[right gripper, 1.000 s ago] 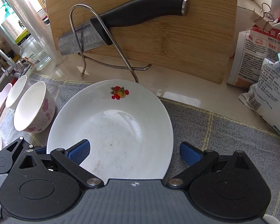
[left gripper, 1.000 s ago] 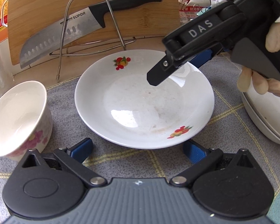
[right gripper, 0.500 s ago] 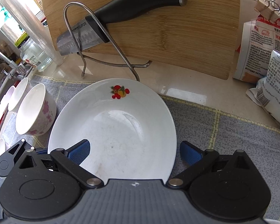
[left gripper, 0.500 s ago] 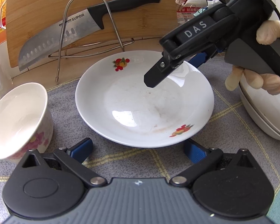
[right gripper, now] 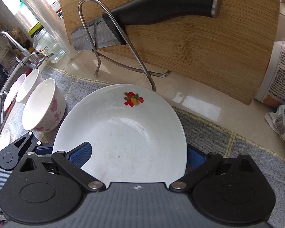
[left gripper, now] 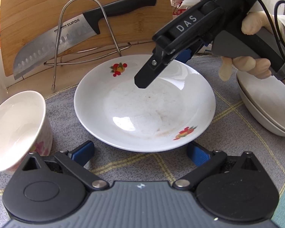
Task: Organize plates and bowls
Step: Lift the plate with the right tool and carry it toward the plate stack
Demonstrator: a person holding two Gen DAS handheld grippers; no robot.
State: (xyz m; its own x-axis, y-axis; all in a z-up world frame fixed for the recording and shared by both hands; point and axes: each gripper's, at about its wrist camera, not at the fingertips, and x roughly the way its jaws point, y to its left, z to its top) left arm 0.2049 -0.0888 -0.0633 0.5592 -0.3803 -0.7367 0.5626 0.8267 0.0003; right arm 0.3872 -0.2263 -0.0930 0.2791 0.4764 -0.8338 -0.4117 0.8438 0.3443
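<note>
A white plate with fruit prints (left gripper: 144,102) lies on the grey mat (left gripper: 123,161). My left gripper (left gripper: 140,153) is open just in front of the plate's near rim, a blue pad on either side. My right gripper (left gripper: 165,66) hangs open over the plate's far right rim. In the right wrist view the plate (right gripper: 123,133) fills the gap of the right gripper (right gripper: 138,155): the left pad is over the plate, and the rim partly hides the right pad. A floral bowl (left gripper: 15,127) stands left of the plate. Stacked white plates (left gripper: 266,110) sit at the right.
A bamboo cutting board (right gripper: 199,38) leans at the back with a knife (right gripper: 152,15) on a wire rack (right gripper: 123,43). More bowls (right gripper: 26,89) stand by the sink at the left. Paper bags (right gripper: 279,76) stand at the right. A hand (left gripper: 247,64) holds the right gripper.
The right gripper has come lower and further in over the plate's far right rim. The left gripper has barely moved.
</note>
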